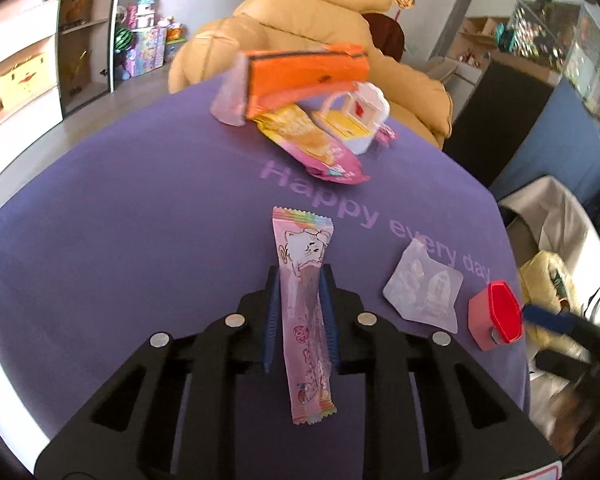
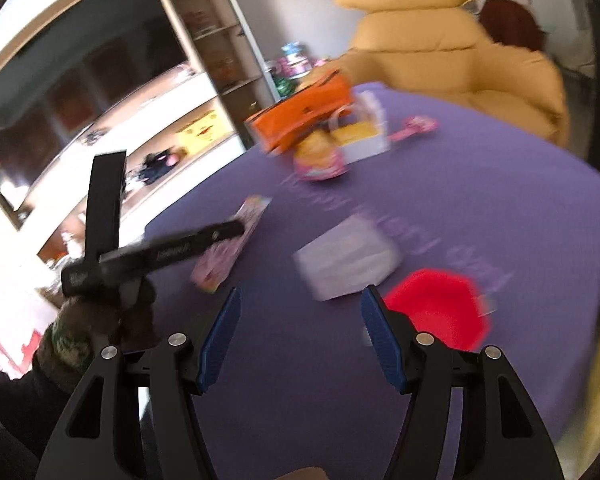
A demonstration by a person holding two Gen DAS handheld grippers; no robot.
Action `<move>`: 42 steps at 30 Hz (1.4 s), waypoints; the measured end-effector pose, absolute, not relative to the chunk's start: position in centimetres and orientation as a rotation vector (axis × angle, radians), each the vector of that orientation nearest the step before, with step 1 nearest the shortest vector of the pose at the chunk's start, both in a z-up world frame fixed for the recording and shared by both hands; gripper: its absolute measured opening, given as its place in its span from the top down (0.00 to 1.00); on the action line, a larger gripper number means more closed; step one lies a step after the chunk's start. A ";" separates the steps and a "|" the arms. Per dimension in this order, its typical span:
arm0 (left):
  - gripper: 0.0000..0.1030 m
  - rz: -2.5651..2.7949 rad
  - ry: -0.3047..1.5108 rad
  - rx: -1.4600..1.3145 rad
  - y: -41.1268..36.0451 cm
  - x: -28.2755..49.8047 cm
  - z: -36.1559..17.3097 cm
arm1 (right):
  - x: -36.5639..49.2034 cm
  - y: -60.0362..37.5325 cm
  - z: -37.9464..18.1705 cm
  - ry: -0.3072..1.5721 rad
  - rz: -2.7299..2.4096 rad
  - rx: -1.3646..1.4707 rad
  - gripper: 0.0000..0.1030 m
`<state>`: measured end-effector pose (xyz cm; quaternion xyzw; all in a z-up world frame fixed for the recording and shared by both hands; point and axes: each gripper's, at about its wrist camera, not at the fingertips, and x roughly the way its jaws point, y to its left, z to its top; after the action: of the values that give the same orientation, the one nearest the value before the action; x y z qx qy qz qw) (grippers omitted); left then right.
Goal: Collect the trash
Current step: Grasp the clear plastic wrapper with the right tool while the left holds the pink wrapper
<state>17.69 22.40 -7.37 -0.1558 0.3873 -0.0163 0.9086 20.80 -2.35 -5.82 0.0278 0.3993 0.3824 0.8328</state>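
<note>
A long pink candy wrapper [image 1: 306, 320] with a cat print lies on the purple tablecloth [image 1: 140, 208]. My left gripper [image 1: 299, 276] is shut on it, a blue pad pressing each long edge. To its right lie a translucent wrapper [image 1: 422, 288] and a red hexagonal cap [image 1: 502, 316] on a pink card. The right gripper's blue pad [image 1: 546, 316] shows just beyond the cap. In the blurred right wrist view my right gripper [image 2: 300, 292] is open and holds nothing. The translucent wrapper [image 2: 348, 260] lies just ahead of it and the red cap [image 2: 436, 308] beside its right finger. The pink wrapper [image 2: 220, 260] is at the left.
At the table's far side sit an orange box [image 1: 308, 76], a yellow and pink snack pouch [image 1: 316, 148] and a white toy basket [image 1: 356, 116]. Behind stands a yellow armchair [image 1: 300, 12]. A white-lined bin [image 1: 548, 216] and a yellow bag [image 1: 548, 280] are off the right edge. Shelves [image 2: 204, 40] line the left.
</note>
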 end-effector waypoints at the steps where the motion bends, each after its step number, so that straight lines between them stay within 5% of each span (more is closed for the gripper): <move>1: 0.81 -0.033 0.796 -0.327 22.6 17.5 -7.2 | 20.6 -1.9 -6.3 0.865 0.831 0.063 0.42; 42: 0.81 0.013 0.777 -0.337 24.7 15.5 -7.5 | 27.7 8.0 -10.5 0.850 0.553 -0.224 0.35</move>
<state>15.47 24.68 -7.54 -0.1634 0.3770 0.0063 0.9117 27.74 8.03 -10.49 -0.1070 0.4060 0.2641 0.8683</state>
